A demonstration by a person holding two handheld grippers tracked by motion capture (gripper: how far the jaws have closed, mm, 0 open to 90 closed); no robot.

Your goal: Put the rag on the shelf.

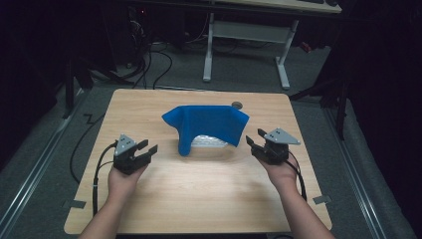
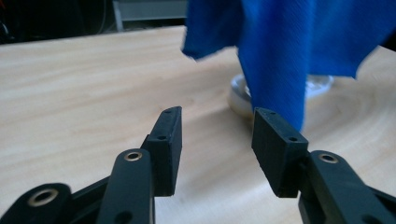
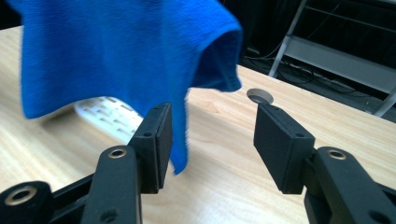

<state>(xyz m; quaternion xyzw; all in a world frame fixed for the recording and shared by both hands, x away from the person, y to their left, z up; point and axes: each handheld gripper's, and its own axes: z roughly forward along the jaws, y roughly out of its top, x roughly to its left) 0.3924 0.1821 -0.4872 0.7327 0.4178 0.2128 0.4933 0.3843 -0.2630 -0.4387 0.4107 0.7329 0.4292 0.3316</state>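
High view shows our blue cloth (image 1: 206, 125) already draped over the white basket (image 1: 209, 141), and our left gripper (image 1: 147, 149) and right gripper (image 1: 255, 141) sit beside it, jaws spread, holding nothing.

The left black two-jaw gripper (image 1: 147, 147) and the right black two-jaw gripper (image 1: 255, 142) each carry a grey three-cornered plate on top and a black cable trailing back along the bare forearm. Their flat rectangular pads (image 2: 164, 149) are held by small screws, and brass-ringed pivot holes mark the finger links.

Dark lab/test space, wood table (image 1: 199, 199), floor cables (image 1: 149, 64), white desk frame (image 1: 246, 37) behind
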